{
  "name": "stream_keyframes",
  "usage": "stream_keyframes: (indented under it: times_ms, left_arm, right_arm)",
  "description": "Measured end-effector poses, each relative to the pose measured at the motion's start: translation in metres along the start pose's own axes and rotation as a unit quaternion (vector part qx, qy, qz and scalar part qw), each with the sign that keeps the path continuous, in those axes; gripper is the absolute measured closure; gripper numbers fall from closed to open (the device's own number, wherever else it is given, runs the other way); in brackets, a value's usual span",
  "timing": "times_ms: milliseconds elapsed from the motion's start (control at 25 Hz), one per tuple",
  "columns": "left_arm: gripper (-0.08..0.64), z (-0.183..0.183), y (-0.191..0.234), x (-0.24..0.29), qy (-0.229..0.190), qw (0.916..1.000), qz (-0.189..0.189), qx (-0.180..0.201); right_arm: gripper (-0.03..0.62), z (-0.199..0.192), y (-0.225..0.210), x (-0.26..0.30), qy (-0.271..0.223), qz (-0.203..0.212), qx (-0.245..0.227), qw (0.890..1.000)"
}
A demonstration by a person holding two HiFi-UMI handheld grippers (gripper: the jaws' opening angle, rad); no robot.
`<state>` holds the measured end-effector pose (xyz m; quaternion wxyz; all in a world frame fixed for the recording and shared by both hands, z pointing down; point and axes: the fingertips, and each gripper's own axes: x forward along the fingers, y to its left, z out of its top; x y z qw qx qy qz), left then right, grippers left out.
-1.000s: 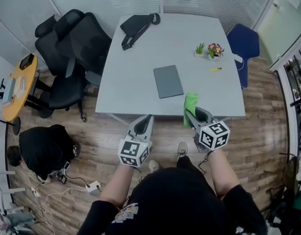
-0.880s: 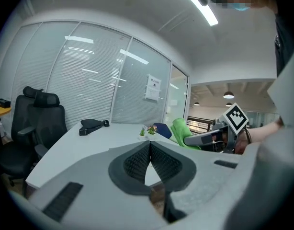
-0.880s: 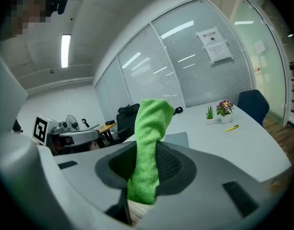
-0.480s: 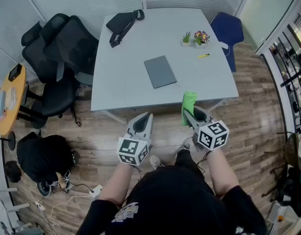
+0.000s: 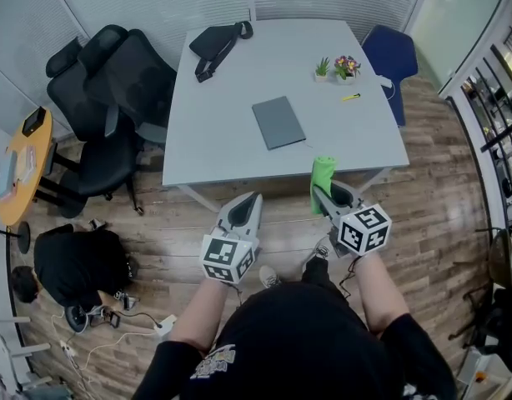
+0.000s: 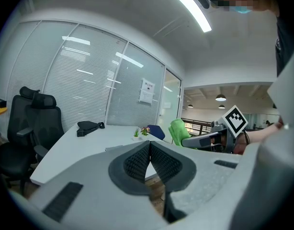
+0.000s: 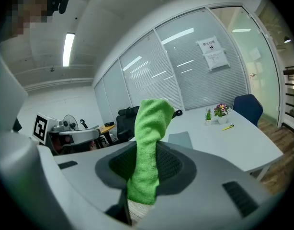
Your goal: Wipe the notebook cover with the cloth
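— Why is the green cloth [image 5: 323, 176] standing upright?
— The right gripper [image 5: 326, 193] has its fingers [image 7: 175, 166] clamped on the lower end, probably leaving the free end to sweep. The left gripper [image 5: 253, 198] is pressed shut on nothing, short of the desk's [image 5: 223, 140] near edge.
— And the notebook [image 5: 278, 122]?
— Flat mid-desk, well beyond the cloth. Bare desk surrounds it, with the plants [image 5: 346, 65] farther back.

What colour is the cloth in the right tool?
Bright green cloth, clearest in the right gripper view.
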<state>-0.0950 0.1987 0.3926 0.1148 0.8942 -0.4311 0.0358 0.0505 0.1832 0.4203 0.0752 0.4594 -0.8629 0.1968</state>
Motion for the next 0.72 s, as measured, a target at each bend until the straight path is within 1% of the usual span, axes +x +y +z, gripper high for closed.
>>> stream_keyframes:
  times_ms: [320, 720]
  left_arm:
    - [0.554, -0.004, -0.009, -0.005, 0.003, 1.0000, -0.003, 0.003]
    - [0.554, -0.002, -0.011, -0.003, 0.003, 0.9999, -0.008, 0.006]
  right_arm:
    - [0.485, -0.005, 0.004, -0.007, -0.003, 0.002, 0.003, 1.000]
    - [0.485, -0.005, 0.005, -0.008, -0.009, 0.001, 0.010, 1.000]
